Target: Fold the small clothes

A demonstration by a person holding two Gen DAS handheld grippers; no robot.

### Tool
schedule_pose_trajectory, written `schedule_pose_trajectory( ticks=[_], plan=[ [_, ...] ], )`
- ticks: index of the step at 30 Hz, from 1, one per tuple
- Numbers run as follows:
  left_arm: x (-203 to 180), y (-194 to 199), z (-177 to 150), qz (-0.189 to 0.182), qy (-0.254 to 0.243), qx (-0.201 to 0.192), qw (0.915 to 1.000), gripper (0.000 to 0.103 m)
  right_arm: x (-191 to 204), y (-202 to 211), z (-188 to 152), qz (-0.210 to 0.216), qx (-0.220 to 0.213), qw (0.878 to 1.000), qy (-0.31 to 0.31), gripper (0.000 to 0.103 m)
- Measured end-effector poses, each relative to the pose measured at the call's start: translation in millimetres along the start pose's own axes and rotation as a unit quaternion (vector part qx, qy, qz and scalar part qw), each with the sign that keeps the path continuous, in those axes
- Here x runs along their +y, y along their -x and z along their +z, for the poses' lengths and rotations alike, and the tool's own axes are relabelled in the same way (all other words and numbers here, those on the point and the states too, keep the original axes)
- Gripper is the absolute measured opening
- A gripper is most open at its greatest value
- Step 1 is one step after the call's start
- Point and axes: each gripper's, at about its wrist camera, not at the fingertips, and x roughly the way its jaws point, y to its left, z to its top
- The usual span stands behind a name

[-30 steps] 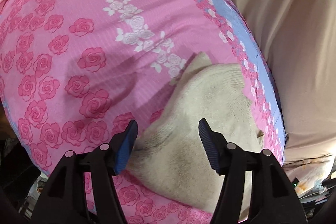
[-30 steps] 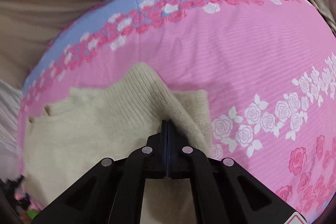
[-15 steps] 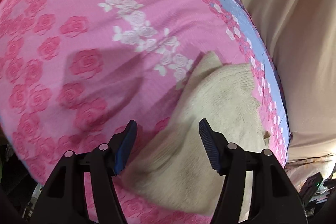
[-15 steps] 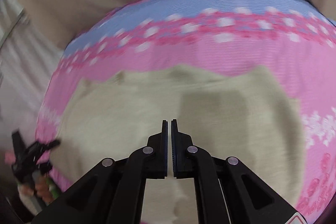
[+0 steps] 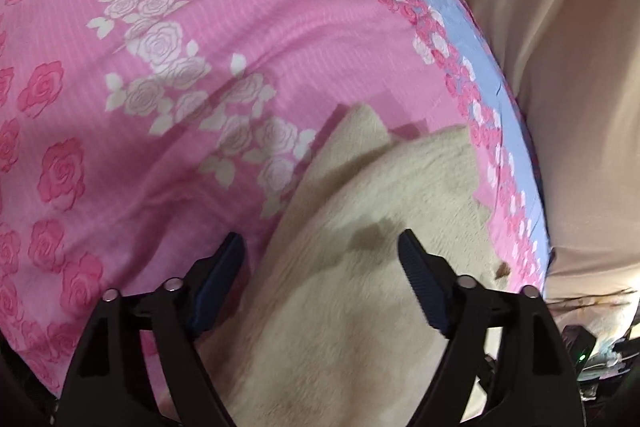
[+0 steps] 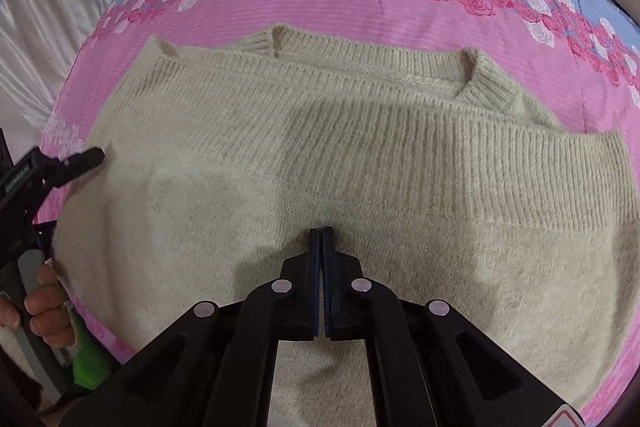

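The cream ribbed knit sweater (image 6: 360,147) is spread on the pink rose-print bedsheet (image 5: 200,27); left gripper (image 5: 320,259) is held wide above its edge, right gripper (image 6: 321,231) pressed closed, nothing visibly pinched.

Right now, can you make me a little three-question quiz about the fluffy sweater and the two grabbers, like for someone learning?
1. True or false: the left gripper has its fingers spread wide apart.
2. What lies under the cream sweater? A) a bare wooden table B) a pink bedsheet with roses C) a green towel
3. Fill the gap: the right gripper has its fingers pressed ____.

Key: 1 true; 2 B; 3 together.
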Motion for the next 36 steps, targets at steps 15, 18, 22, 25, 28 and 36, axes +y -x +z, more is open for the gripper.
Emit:
schedule_pose_trajectory(
  ticks=[15,18,22,25,28,36],
  plan=[
    [-134.4,65.2,-41.0,-0.207,-0.125,0.053,0.9689,0.013,-25.3,0.2,4.9,0.081,-0.006,0.996,-0.044,0.000],
    [-196.7,54.8,-85.9,-0.213,-0.195,0.075,0.9544,0.013,-64.8,24.2,-10.6,0.139,-0.044,0.984,-0.099,0.006],
    [-253.6,12.4,-144.3,-0.180,-0.247,0.103,0.9466,0.014,-128.4,53.7,-51.0,0.135,-0.079,0.976,-0.149,0.011],
    [-271.6,-23.9,-182.0,-0.117,-0.279,0.096,0.9483,0.022,-176.5,66.1,-88.8,0.112,-0.087,0.971,-0.190,0.011],
    [-268.4,-26.8,-205.0,-0.136,-0.294,0.115,0.9392,0.036,-203.9,82.5,-118.5,0.116,-0.106,0.963,-0.220,0.012],
    [-235.4,76.0,-154.4,-0.235,-0.264,0.039,0.9349,0.088,-196.6,106.1,-126.2,0.211,-0.152,0.933,-0.249,0.055]
  ],
)
